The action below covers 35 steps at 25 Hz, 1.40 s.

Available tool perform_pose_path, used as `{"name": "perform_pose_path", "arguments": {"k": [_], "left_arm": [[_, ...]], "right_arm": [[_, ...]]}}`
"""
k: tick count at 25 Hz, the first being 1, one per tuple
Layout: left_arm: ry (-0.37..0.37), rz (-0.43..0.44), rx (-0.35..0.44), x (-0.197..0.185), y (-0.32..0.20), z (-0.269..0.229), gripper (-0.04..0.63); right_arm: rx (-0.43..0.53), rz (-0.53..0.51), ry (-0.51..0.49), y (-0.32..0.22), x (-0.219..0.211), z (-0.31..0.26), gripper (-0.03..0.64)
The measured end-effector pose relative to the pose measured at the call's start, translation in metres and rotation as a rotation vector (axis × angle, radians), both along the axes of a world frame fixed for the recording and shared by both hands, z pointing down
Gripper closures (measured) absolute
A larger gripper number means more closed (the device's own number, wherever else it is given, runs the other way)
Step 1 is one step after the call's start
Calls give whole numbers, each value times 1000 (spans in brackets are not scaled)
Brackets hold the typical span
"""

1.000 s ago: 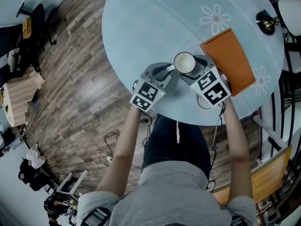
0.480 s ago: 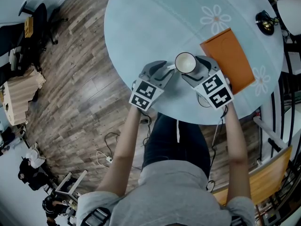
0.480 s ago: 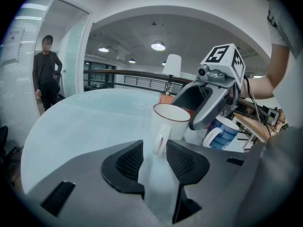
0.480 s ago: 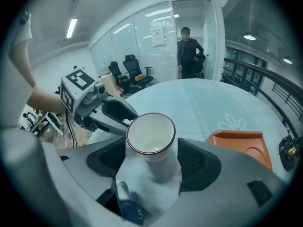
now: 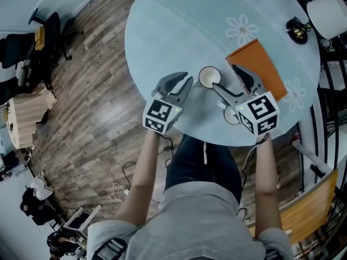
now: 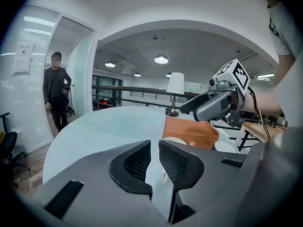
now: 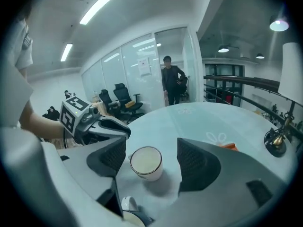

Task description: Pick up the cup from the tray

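White round cup (image 5: 209,77), smooth & glossy, stands upright on the pale blue round table (image 5: 179,26), just beside the flat orange tray (image 5: 255,64) but not on it. Right gripper (image 5: 225,77) hovers over the table w/ jaws spread wide; in its own view the cup sits low in the gap, nearer the left jaw, untouched. Left gripper (image 5: 181,80) has just been closing: its black ribbed pads (image 6: 176,162) stand a thin slit apart, only tabletop showing thru. Both have matte grey shells

White cup (image 5: 209,76) upright (mouth up) on tbl (image 5: 179,31), nr orange tray (image 5: 260,68).
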<state>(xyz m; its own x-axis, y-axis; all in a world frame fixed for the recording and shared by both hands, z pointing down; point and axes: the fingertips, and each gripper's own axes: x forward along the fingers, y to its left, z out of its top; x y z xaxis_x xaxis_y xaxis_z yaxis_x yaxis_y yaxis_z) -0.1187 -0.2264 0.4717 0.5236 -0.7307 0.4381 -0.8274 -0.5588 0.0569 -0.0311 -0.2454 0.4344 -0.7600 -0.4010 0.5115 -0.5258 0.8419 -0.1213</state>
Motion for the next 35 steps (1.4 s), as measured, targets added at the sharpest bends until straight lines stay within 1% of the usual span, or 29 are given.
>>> {"name": "perform_pose_path", "arguments": {"k": [3,5,6,7,8,10,11,15,18,24,31,35], "left_arm": [[42,-32,77,7,-15,-39,568],[54,-42,119,15,-23,-61,577],[52,-44,134,21,-26,-69,578],[49,-44,147,27,-30,-77,578],[47,-45,156,34,-33,-83,578],[46,-51,168,50,-38,-93,580],[47,-53,174,57,-40,-98,583],[57,-45,192,87,-43,-111,584],[61,-24,207,105,-43,-118,586],[61,8,231,129,-45,-128,586],[51,21,237,143,-46,-131,586],[46,21,236,143,-47,-130,586]], "right_arm": [[1,55,-67,0,7,-22,276],[9,111,-124,-1,13,-37,278],[16,157,-158,-3,18,-45,304],[25,214,-198,-6,25,-53,467],[32,266,-244,-8,32,-61,611],[58,327,-316,-9,42,-77,611],[90,347,-325,-8,46,-83,611],[276,401,-249,-7,60,-101,611],[350,423,-217,-5,68,-107,611],[347,496,-232,-8,89,-106,611],[347,515,-231,-13,92,-107,611],[349,524,-225,-15,93,-106,611]]}}
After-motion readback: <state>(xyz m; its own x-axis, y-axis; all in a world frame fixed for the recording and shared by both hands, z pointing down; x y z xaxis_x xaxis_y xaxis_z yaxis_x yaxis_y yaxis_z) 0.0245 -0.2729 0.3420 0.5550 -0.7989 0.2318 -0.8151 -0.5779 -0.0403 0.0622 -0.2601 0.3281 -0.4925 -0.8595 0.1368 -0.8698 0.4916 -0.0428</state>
